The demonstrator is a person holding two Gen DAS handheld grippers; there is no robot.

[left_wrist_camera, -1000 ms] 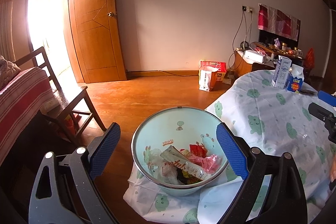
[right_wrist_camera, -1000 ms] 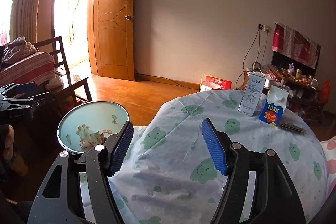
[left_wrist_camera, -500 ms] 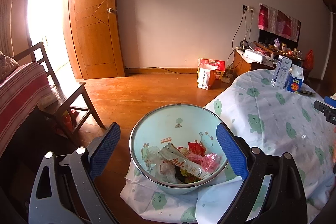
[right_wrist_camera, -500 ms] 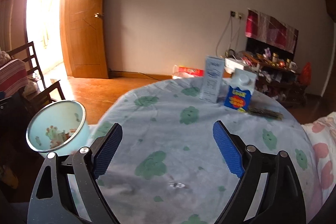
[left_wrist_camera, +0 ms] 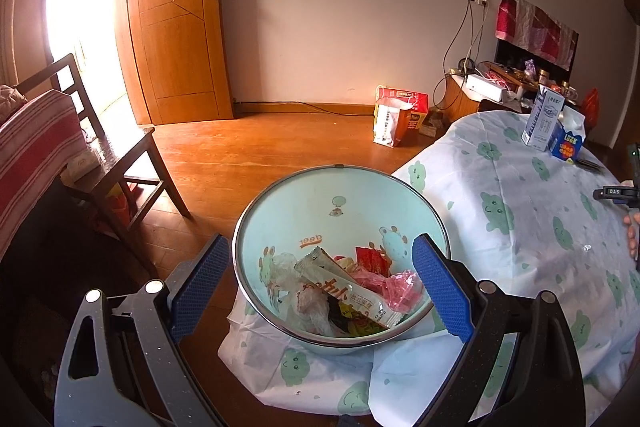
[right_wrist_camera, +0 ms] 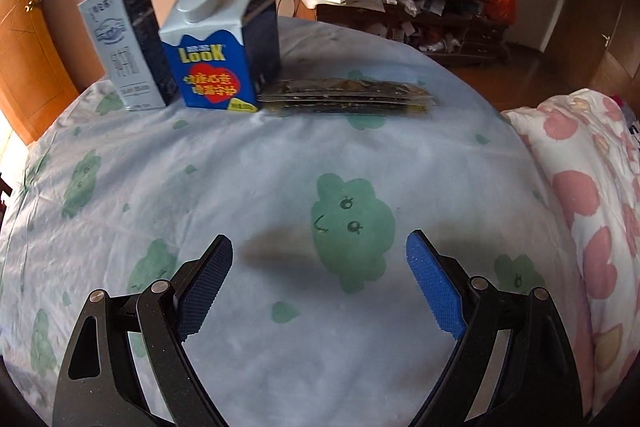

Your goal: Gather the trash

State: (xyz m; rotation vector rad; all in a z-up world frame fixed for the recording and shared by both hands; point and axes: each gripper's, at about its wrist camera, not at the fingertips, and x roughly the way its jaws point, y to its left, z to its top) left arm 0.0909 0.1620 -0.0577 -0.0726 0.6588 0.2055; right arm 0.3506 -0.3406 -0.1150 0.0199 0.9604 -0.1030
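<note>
Sunlit wooden floor and an open door lie behind the round surface (right_wrist_camera: 280,155), which is covered in a pale cloth printed with green clouds. Take the blue carton (right_wrist_camera: 218,39) as your landmark: it stands upright at the far side of the surface, with a taller grey carton (right_wrist_camera: 126,47) touching or just beside it on the left and a flat stack of dark packets (right_wrist_camera: 348,97) just beside it on the right, long axis running left to right across your view. Your right tongs (right_wrist_camera: 318,271) are spread wide with nothing between the blue pads, low over the cloth and pointed at that group, so the blue carton sits straight ahead and a little left. That hand is plainly the nearer one; judging from this, the cartons and packets are the trash left to collect. Your left tongs (left_wrist_camera: 320,287) are also wide open and hold nothing; the light-blue bowl (left_wrist_camera: 340,195) sits between their pads at the edge of the surface, well away from the blue carton. Inside the bowl lie crumpled wrappers (left_wrist_camera: 352,291): a white-and-orange snack packet, pink and red plastic, some clear film. It is perhaps a third full.
</note>
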